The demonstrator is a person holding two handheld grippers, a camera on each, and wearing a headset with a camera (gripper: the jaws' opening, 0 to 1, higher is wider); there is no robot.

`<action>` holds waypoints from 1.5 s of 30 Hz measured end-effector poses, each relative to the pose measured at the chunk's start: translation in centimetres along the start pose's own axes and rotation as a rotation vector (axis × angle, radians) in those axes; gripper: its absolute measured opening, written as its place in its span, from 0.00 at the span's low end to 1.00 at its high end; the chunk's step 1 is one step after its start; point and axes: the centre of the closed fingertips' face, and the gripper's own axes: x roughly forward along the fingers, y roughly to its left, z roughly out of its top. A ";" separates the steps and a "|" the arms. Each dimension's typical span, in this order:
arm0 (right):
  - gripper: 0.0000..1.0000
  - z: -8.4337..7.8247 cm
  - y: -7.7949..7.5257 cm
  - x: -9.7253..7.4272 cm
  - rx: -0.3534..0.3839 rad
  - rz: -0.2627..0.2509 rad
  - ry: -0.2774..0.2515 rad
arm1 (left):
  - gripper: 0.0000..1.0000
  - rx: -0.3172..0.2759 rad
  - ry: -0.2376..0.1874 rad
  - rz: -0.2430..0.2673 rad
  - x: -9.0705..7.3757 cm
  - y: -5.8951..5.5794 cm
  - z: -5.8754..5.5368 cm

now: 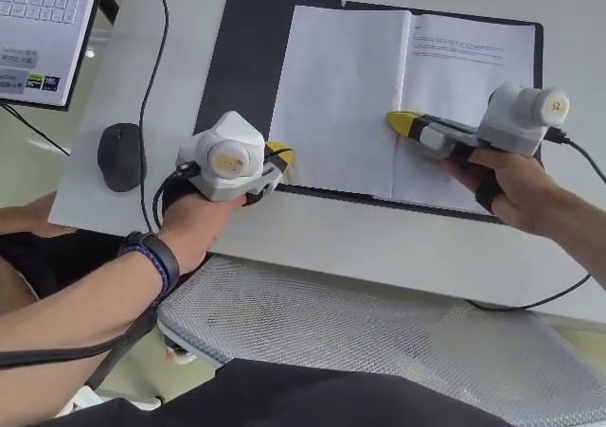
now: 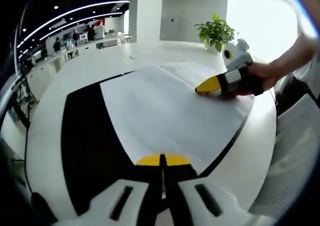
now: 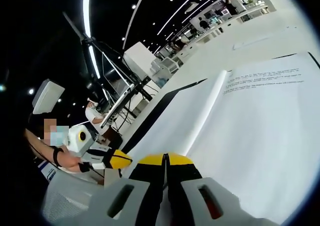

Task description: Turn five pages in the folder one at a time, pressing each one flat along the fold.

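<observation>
White desk (image 1: 379,247): mouse (image 1: 120,156), laptop (image 1: 43,29), cable (image 1: 151,58) beside open folder (image 1: 241,58)

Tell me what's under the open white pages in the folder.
The black folder cover lies under the white pages, showing as a wide strip on the left and a thin border elsewhere. Any further sheets beneath the top ones are covered.

White table (image 1: 331,247), open folder (image 1: 241,58), mouse (image 1: 121,155), laptop (image 1: 38,20)
</observation>
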 end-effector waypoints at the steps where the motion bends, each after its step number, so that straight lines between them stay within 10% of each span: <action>1: 0.00 -0.3 0.2 -0.1 -0.002 0.004 0.006 | 0.00 0.001 0.000 0.000 0.0 0.0 0.0; 20: 0.00 -6.3 5.4 -2.5 0.006 0.090 0.092 | 0.00 0.001 -0.001 0.003 0.2 0.0 -0.2; 45: 0.00 -7.1 5.8 -2.9 0.025 0.085 0.103 | 0.00 0.006 0.002 0.001 0.0 0.0 -0.3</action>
